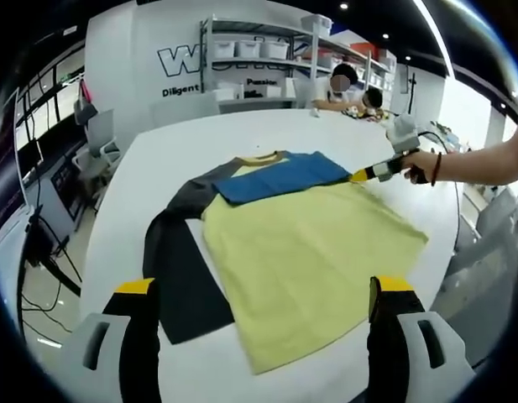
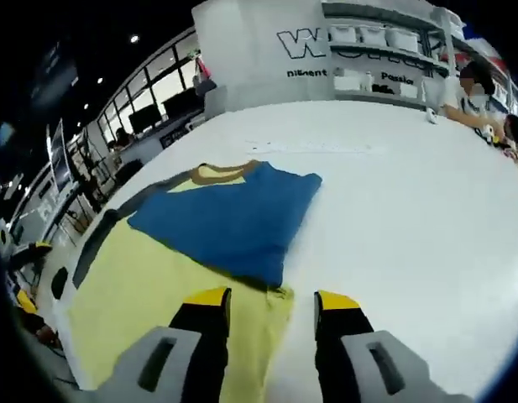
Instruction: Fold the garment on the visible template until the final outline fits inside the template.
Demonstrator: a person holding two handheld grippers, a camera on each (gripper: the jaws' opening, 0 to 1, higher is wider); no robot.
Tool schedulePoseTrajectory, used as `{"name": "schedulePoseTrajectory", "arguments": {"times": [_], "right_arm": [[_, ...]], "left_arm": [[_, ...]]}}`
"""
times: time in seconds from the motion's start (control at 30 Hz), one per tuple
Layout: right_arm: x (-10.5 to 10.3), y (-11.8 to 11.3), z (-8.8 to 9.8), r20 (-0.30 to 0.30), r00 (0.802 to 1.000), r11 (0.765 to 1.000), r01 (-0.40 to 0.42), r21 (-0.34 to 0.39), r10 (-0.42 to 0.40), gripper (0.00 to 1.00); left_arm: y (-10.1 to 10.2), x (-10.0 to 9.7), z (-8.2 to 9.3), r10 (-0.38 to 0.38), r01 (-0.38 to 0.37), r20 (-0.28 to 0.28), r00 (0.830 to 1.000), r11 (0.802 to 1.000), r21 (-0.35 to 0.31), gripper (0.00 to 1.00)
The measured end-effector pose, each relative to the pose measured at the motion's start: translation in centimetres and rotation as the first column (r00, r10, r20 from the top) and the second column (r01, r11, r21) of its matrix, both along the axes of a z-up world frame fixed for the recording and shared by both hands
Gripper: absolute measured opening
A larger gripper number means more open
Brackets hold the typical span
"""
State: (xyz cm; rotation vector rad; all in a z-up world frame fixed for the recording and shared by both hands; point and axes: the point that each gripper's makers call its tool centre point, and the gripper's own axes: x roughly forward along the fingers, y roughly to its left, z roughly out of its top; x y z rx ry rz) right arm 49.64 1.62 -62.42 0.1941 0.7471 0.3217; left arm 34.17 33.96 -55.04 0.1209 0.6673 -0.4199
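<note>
Shirt [image 1: 313,252] lies flat on the white counter [image 1: 200,143], yellow body w/ a blue sleeve [image 2: 229,218] folded across the top, over a dark template [image 1: 183,277] that shows at its left edge. Left gripper [image 1: 263,306] hangs above the near hem, jaws apart, holding nothing. Right gripper [image 2: 264,306] sits at the blue sleeve's edge, jaws apart too, and a hand [image 1: 422,164] holds it in left gripper view.

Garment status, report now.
Both tools open: left tool, right tool at blue sleeve. Garment partly folded on the table. Nothing obstructing.
</note>
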Motion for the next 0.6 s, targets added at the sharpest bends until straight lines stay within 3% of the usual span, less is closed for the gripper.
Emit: {"name": "schedulePoseTrajectory", "arguments": {"times": [0.1,0.33,0.47,0.6], "right_arm": [[0.5,-0.1,-0.3,-0.016,0.999,0.998,0.047,0.033,-0.046,0.26],[1.3,0.1,-0.5,-0.034,0.994,0.990,0.106,0.093,-0.103,0.23],[1.5,0.4,-0.9,-0.036,0.994,0.992,0.103,0.076,-0.100,0.08],[1.7,0.4,-1.4,-0.038,0.994,0.992,0.109,0.066,-0.107,0.03]], "left_arm": [[0.1,0.0,0.1,0.005,-0.005,0.002,1.000,1.000,-0.002,0.99],[0.1,-0.1,0.3,-0.002,0.002,0.012,1.000,1.000,-0.010,0.99],[0.3,-0.1,0.1,0.002,-0.002,0.003,1.000,1.000,-0.002,0.99],[0.4,-0.1,0.1,0.004,-0.004,0.005,1.000,1.000,-0.004,0.99]]}}
